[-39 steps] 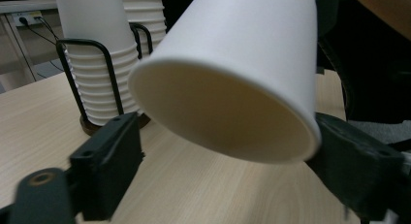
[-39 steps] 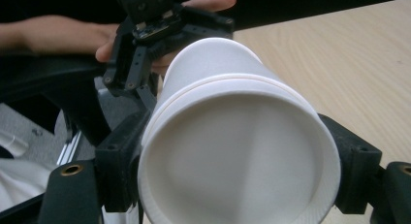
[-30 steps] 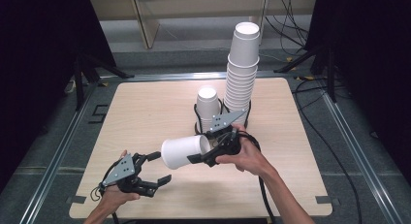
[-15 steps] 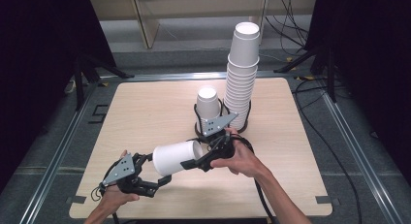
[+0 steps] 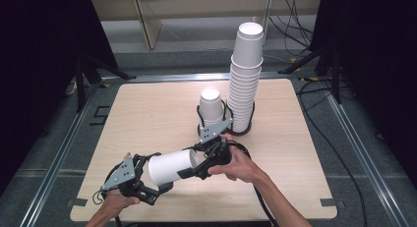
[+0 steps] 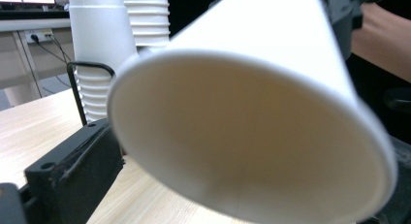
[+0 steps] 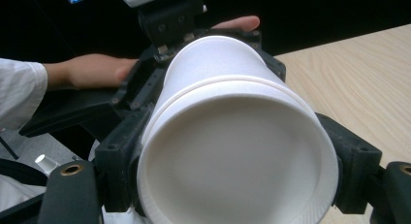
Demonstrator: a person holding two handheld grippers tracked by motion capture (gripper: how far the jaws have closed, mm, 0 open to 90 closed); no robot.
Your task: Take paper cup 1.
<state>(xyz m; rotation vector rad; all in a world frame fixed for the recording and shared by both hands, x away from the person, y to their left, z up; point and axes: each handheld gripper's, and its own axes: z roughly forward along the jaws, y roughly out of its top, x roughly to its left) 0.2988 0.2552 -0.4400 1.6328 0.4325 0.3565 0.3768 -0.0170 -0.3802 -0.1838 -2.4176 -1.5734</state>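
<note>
Behind, a tall stack (image 5: 244, 84) and short stack (image 5: 212, 106) are racked. Low over the table (image 5: 147, 114), a sideways cup (image 5: 171, 167) is clamped by the right gripper (image 5: 189, 172); the left gripper (image 5: 160, 180) is spread around its mouth.

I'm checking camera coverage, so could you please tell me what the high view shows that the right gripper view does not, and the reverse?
The high view adds the tall stack of cups and the short stack, at the table's far middle. The right gripper view adds a close look at the white cup's near end and a white sleeve behind the left gripper. Both share that cup, held sideways between the right gripper's jaws, the left gripper at its other end, and the table.
</note>
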